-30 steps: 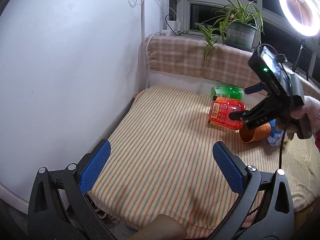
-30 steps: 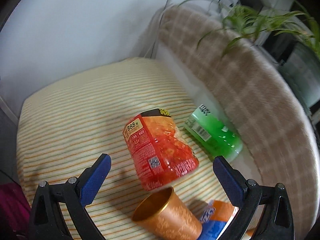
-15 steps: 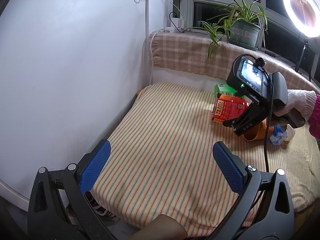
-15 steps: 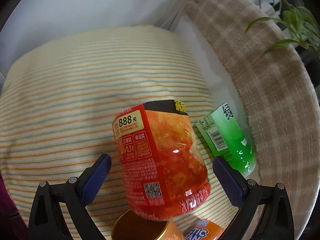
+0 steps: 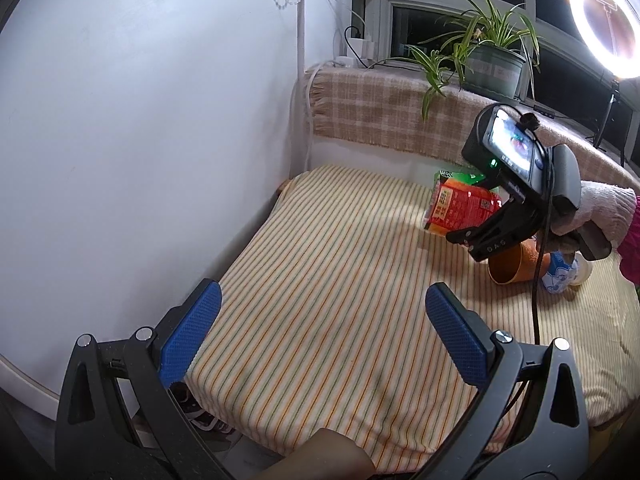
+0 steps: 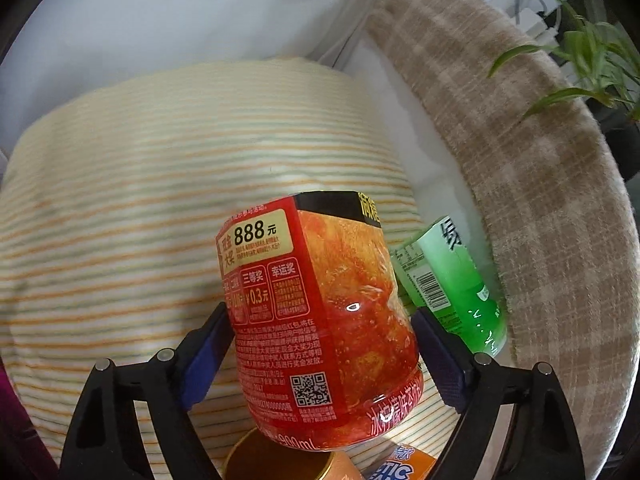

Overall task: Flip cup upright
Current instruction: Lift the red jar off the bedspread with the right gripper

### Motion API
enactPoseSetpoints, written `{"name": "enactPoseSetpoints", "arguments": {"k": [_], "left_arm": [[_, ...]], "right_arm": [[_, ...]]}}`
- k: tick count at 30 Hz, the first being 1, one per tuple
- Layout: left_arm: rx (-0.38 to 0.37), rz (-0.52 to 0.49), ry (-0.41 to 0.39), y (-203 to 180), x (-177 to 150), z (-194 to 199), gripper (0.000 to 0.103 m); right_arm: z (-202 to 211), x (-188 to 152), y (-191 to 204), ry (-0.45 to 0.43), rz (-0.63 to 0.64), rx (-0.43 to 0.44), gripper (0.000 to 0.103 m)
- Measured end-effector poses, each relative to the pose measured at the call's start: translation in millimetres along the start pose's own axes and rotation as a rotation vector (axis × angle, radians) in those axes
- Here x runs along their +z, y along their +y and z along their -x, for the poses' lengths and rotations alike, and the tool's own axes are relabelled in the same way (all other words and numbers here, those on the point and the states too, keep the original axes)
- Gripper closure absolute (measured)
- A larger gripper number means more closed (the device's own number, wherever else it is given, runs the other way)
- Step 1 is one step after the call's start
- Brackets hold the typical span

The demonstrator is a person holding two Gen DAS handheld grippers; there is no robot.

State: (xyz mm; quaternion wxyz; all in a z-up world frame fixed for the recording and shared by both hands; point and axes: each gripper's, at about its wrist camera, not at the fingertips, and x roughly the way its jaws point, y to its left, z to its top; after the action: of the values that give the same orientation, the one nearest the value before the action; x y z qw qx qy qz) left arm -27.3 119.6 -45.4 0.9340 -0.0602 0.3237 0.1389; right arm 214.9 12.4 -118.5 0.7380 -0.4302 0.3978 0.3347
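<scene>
The cup (image 5: 510,266) is orange and lies on its side on the striped cloth (image 5: 340,300) that covers the desk. Its open mouth faces the front. In the right wrist view only the gold rim of the cup (image 6: 280,460) peeks in at the bottom edge.

The right claw (image 6: 320,354) is not on the cup. Its two blue pads sit on both sides of a big red bottle (image 6: 320,312), and they look like they touch it or nearly touch it. The red bottle is tilted and sits right above the cup, so it blocks the way to it. In the left wrist view the right claw (image 5: 480,236) hangs between the red bottle (image 5: 460,210) and the cup, and a gloved hand (image 5: 596,212) holds it.

A green bottle (image 6: 452,284) lies just beside the red one, near a checked blanket (image 6: 540,168). A blue and orange packet (image 6: 404,466) lies next to the cup.

The left claw (image 5: 320,328) is wide apart and holds nothing. It hangs over the near part of the cloth, well away from the cup.

A plant (image 5: 488,48) stands on the window ledge, and a ring light (image 5: 604,16) shines in the corner.
</scene>
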Motion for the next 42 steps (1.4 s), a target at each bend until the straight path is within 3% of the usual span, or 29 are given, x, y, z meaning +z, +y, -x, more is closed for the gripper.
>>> {"name": "enactPoseSetpoints", "arguments": {"k": [10, 18, 23, 30, 38, 42], "left_arm": [[-0.01, -0.003, -0.019, -0.8, -1.3, 10.3, 0.0], [-0.042, -0.017, -0.029, -5.8, -1.0, 14.8, 0.0], [-0.073, -0.034, -0.018, -14.0, 0.1, 12.3, 0.0], [-0.138, -0.072, -0.001, -37.0, 0.7, 8.4, 0.0], [-0.232, -0.101, 0.076, -62.4, -2.0, -6.8, 0.0], [-0.279, -0.084, 0.122, -66.9, -2.8, -16.5, 0.0]], "right_arm": [[78.4, -19.6, -1.9, -0.215, -0.188, 0.082, 0.014], [128.1, -79.0, -1.4, -0.341, -0.522, 0.292, 0.014], [135.2, -132.7, 7.1, -0.34, -0.766, 0.379, 0.014], [112.2, -211.9, 15.9, -0.275, -1.131, 0.489, 0.014], [84.3, -264.2, 18.2, -0.229, -1.376, 0.537, 0.013], [74.6, -277.5, 19.8, -0.204, -1.418, 0.556, 0.013]]}}
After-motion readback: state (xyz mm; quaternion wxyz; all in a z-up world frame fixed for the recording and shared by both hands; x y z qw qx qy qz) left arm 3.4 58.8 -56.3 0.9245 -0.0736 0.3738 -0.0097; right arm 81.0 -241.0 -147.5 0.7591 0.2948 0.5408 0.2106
